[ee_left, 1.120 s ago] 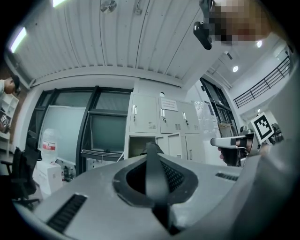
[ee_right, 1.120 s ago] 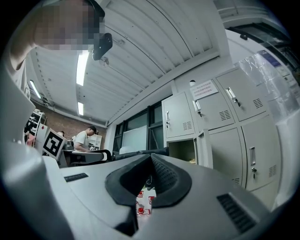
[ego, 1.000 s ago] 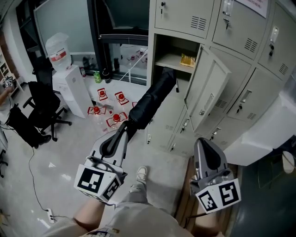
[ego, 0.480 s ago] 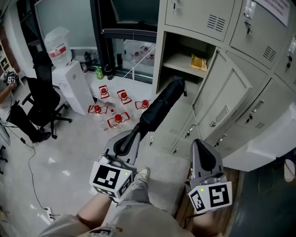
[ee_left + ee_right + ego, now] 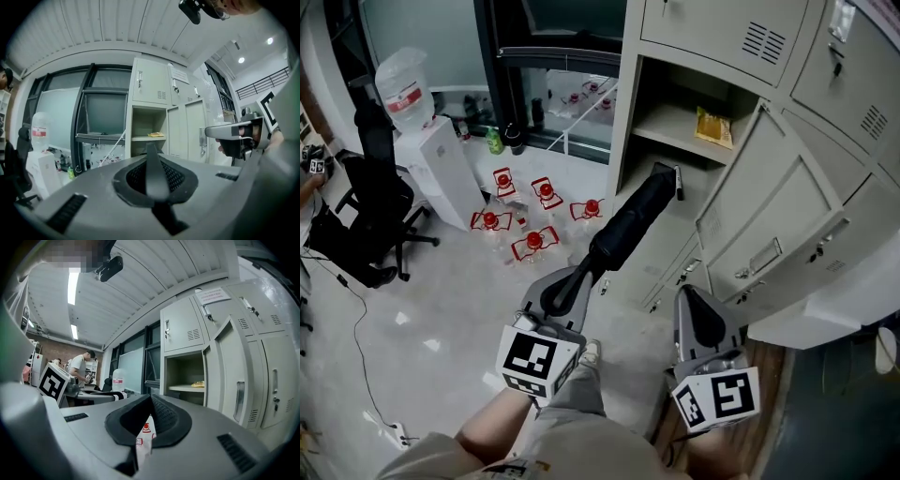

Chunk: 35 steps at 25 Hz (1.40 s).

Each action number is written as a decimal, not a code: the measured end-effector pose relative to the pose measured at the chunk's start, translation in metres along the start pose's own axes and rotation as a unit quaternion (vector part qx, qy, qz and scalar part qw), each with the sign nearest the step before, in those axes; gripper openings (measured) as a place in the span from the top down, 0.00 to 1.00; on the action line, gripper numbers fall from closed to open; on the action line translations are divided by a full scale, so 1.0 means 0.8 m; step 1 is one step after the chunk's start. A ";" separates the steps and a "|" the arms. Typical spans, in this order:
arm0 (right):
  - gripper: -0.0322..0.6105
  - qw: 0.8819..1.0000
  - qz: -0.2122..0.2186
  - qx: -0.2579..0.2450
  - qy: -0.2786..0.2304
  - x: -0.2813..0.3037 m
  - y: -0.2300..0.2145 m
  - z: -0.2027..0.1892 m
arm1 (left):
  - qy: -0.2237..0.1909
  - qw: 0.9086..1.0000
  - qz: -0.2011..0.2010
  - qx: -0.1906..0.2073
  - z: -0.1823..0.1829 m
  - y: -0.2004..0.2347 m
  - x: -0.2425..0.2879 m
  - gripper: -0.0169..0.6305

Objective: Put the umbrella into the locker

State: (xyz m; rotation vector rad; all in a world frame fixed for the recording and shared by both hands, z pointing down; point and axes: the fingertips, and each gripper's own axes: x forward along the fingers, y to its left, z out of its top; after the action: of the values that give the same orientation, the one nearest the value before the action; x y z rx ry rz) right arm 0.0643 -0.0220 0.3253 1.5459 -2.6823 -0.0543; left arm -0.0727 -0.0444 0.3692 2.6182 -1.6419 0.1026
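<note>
The left gripper (image 5: 561,292) clamps the folded black umbrella (image 5: 628,225), which stretches ahead to the mouth of the open locker (image 5: 630,103), below its shelf (image 5: 670,124). The right gripper (image 5: 698,321), just beside, is closed on nothing.

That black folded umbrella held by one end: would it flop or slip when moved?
The umbrella sticks out straight from the left gripper, so it is probably stiff. Its wrapped fabric looks soft and may give under the grip. Held at one end only, its far tip could swing.
</note>
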 end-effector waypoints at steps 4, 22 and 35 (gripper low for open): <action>0.94 1.000 -0.001 0.007 0.011 0.031 -0.013 -0.017 | 0.015 1.000 -0.005 -0.005 -0.015 0.015 0.034 0.96; 0.94 0.997 -0.014 0.036 0.073 0.192 -0.084 -0.074 | 0.071 0.997 -0.013 -0.020 -0.060 0.097 0.203 0.96; 0.94 0.989 -0.043 0.074 0.123 0.276 -0.132 -0.110 | 0.106 0.993 -0.041 -0.026 -0.084 0.123 0.309 0.96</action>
State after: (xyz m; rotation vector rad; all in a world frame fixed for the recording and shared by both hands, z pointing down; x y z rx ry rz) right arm 0.0497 -0.2669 0.4125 1.5896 -2.4755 0.3181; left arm -0.0562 -0.3042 0.4570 2.5310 -1.4475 0.3189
